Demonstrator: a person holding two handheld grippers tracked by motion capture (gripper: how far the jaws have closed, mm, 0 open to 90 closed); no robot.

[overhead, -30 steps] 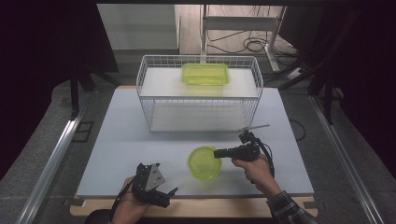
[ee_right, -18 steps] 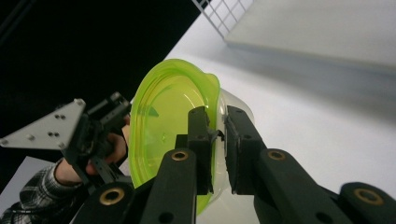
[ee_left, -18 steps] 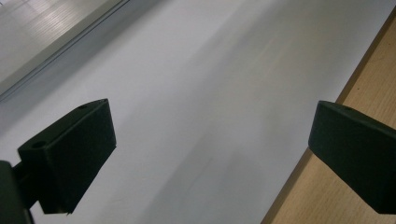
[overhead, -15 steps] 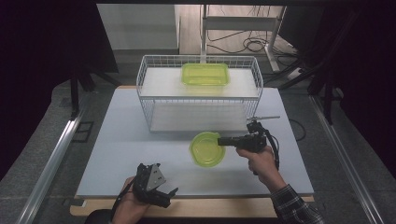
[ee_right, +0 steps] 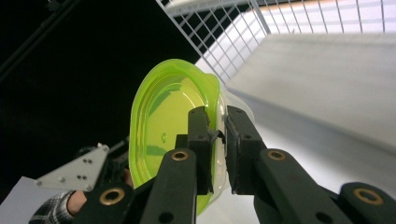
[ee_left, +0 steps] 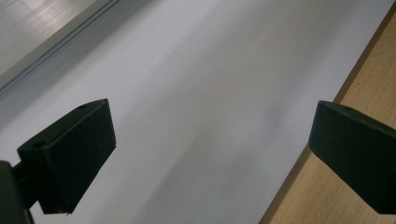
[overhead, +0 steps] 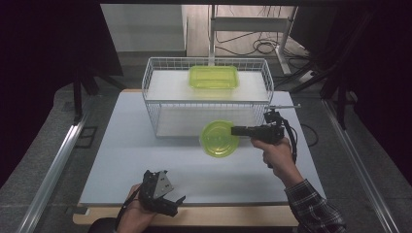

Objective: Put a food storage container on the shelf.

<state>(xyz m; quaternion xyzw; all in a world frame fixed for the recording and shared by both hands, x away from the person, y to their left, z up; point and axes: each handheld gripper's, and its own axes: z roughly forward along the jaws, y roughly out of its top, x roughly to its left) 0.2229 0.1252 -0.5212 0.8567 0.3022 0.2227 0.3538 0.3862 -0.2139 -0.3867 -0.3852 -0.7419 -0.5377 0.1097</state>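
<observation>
At the white desk (overhead: 126,160), a person's right gripper (overhead: 234,130) held a round lime-green container (overhead: 219,138) off the surface, its jaws clamped together on the container's rim. Seen along the right gripper view, the same container (ee_right: 163,126) stood tilted on edge between the two black pads, its hollow side showing and nothing visible inside it. It hung just in front of a white wire basket (overhead: 155,82) that stood at the far side of the desk. On the basket's upper shelf lay a rectangular lime-green container (overhead: 214,76), flat and level, with no contents to be made out from the high view. The shelf area below it, behind the wire front, looked bare white. The person's left gripper (overhead: 176,204) rested low at the near edge of the desk, well apart from both containers, its jaws standing wide apart with nothing between them; the left gripper view looked down past them onto white desk and its wooden border (ee_left: 322,196).
</observation>
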